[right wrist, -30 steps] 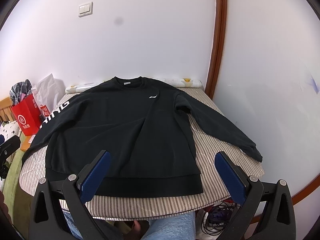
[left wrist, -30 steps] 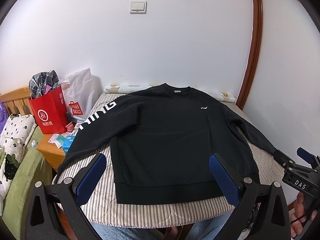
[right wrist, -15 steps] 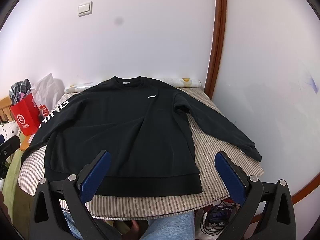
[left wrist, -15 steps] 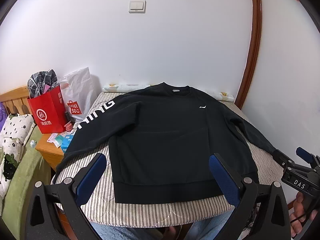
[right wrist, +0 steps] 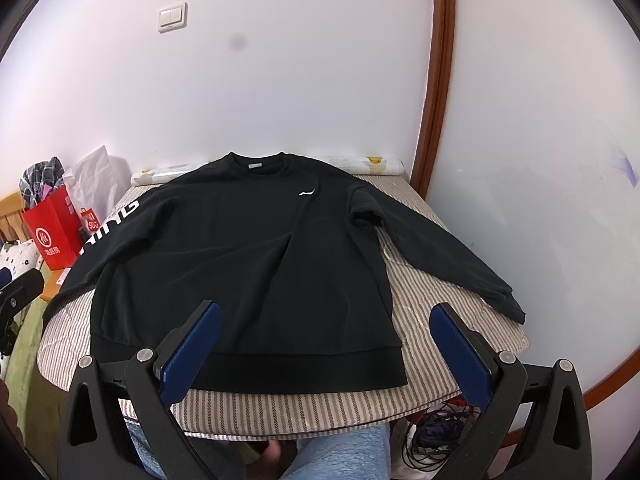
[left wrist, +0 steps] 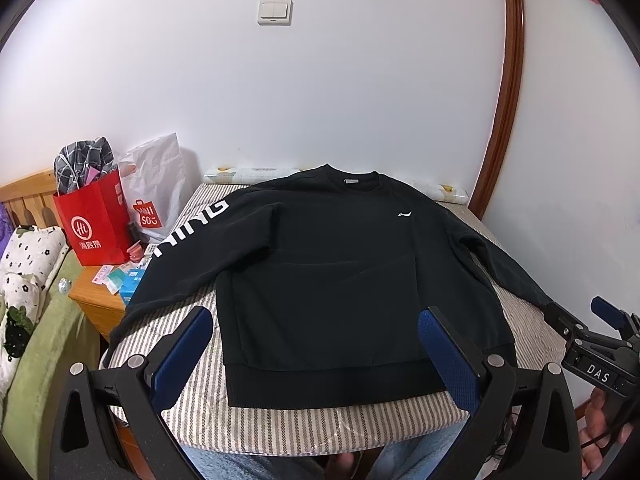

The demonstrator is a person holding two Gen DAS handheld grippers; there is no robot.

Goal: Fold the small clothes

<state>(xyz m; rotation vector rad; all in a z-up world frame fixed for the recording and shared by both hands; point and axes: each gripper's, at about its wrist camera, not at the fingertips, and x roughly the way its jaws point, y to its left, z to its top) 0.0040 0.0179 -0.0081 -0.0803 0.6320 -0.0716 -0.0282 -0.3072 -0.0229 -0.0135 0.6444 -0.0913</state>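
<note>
A black sweatshirt [left wrist: 332,272] lies flat and face up on a striped table [left wrist: 280,420], collar at the far side, both sleeves spread out; it also shows in the right wrist view [right wrist: 248,264]. White letters run down its left sleeve [left wrist: 192,228]. My left gripper [left wrist: 316,344] is open and empty, above the hem near the table's front edge. My right gripper [right wrist: 324,340] is open and empty, above the hem's right part. The right gripper also shows at the right edge of the left wrist view [left wrist: 592,336].
A red paper bag [left wrist: 94,220] and a white bag [left wrist: 156,196] stand on a wooden nightstand [left wrist: 96,304] at the left. A white wall with a brown frame [right wrist: 436,80] is behind. Cables [right wrist: 432,444] lie on the floor under the table's right side.
Both grippers have drifted slightly, so the sweatshirt sits a little lower-left in view. The sweatshirt has not moved and both grippers stay open.
</note>
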